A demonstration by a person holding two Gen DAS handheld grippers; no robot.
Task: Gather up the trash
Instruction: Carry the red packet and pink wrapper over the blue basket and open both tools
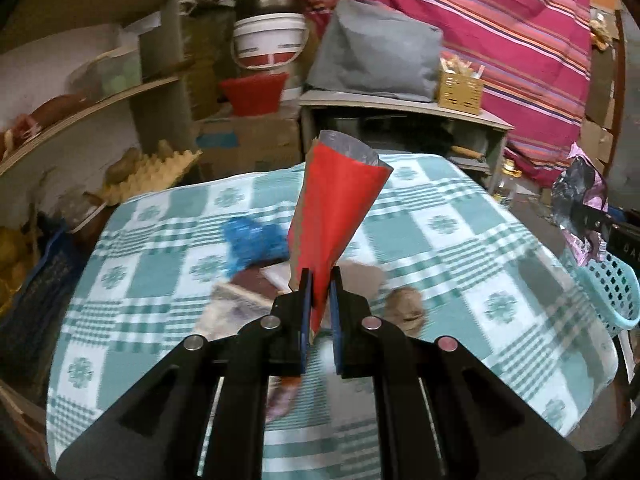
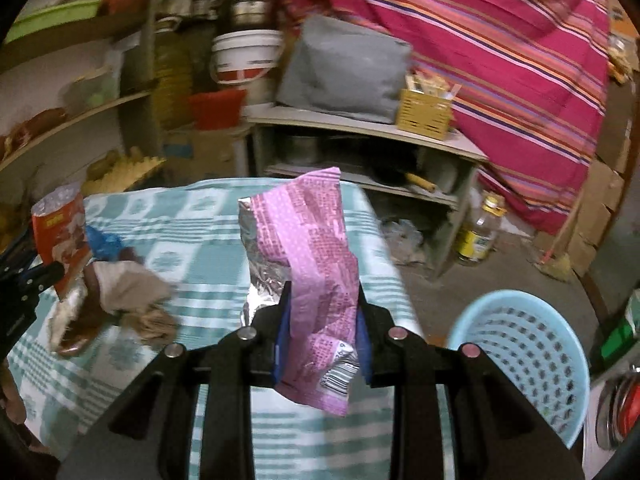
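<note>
Holding one wrapper in each hand, you are carrying both pieces of trash clear of the bench [image 1: 400,184] so they can go into the bin together. Your left tool [image 1: 319,292] is clenching the narrow bottom end of the red wrapper [image 1: 336,208], so the wide torn mouth is standing up ahead of the jaws and nothing loose can spill back toward you. Your right tool [image 2: 320,316] is grasping the pink wrapper [image 2: 316,240] across its middle, pads pressing on both sides, with the silver lining showing on its left and the barcode end hanging below the jaws. The light blue perforated basket [image 2: 520,364] is sitting just to the right of and below the right tool, off the bench edge, which looks like the reason you are swinging that way; the pink wrapper is probably the first to drop. More trash is waiting on the checked cloth ahead of the left tool: a blue crumpled wrapper [image 1: 252,240] to its left and brown paper scraps [image 1: 404,304] just beyond its fingers. You are likely coming back for those afterwards.
</note>
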